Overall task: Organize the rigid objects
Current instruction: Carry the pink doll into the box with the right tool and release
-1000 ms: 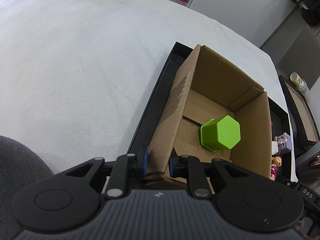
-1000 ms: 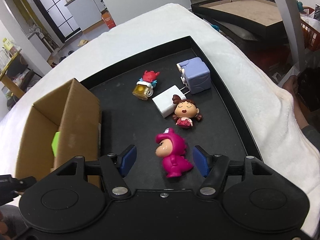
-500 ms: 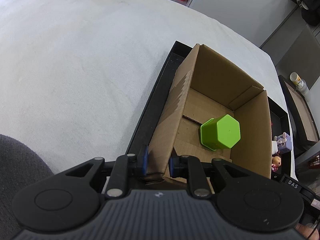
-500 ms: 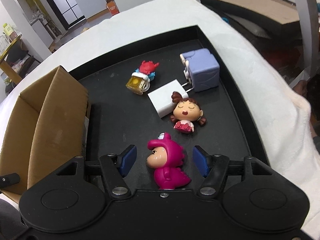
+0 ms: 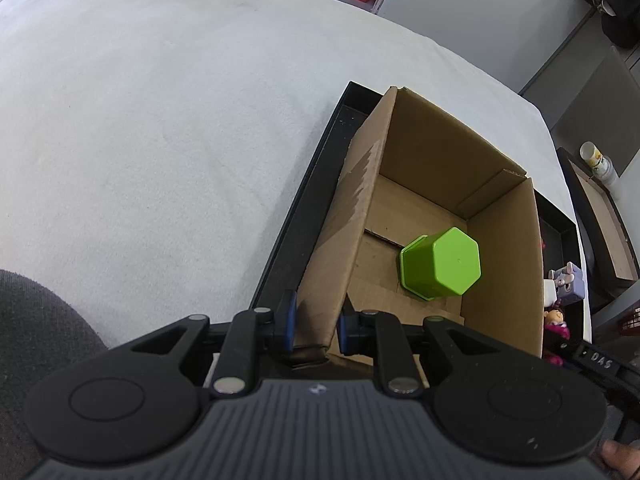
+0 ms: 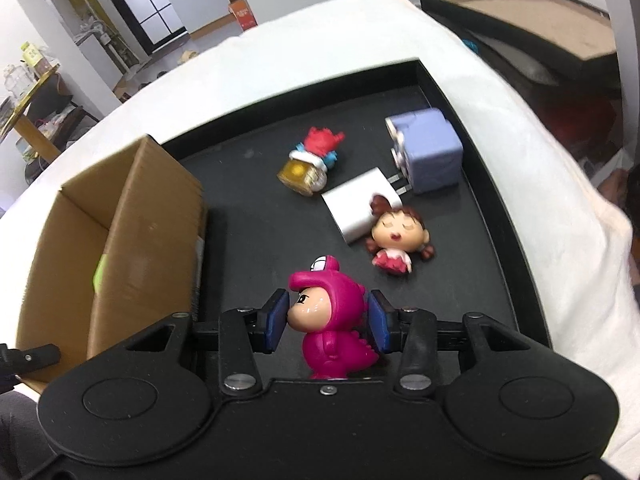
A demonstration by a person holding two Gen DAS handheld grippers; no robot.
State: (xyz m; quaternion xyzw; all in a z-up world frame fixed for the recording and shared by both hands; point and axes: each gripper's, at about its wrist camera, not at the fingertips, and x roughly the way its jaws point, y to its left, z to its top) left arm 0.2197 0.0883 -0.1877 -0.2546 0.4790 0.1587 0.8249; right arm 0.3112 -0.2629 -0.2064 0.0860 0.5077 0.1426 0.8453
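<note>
While your left gripper (image 5: pixel 314 328) stays clamped on the cardboard box (image 5: pixel 500 264) wall, your right gripper (image 6: pixel 328 326) has just been closing, and its pads now press both sides of the pink dinosaur figure (image 6: pixel 334 324), upright on the black tray (image 6: pixel 256 216). A second ago that figure lay between wide-open jaws.

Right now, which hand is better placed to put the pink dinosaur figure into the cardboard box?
Right. The right gripper has just closed its fingers on the pink dinosaur figure. The left gripper is clamped on the cardboard box wall, steadying it.
</note>
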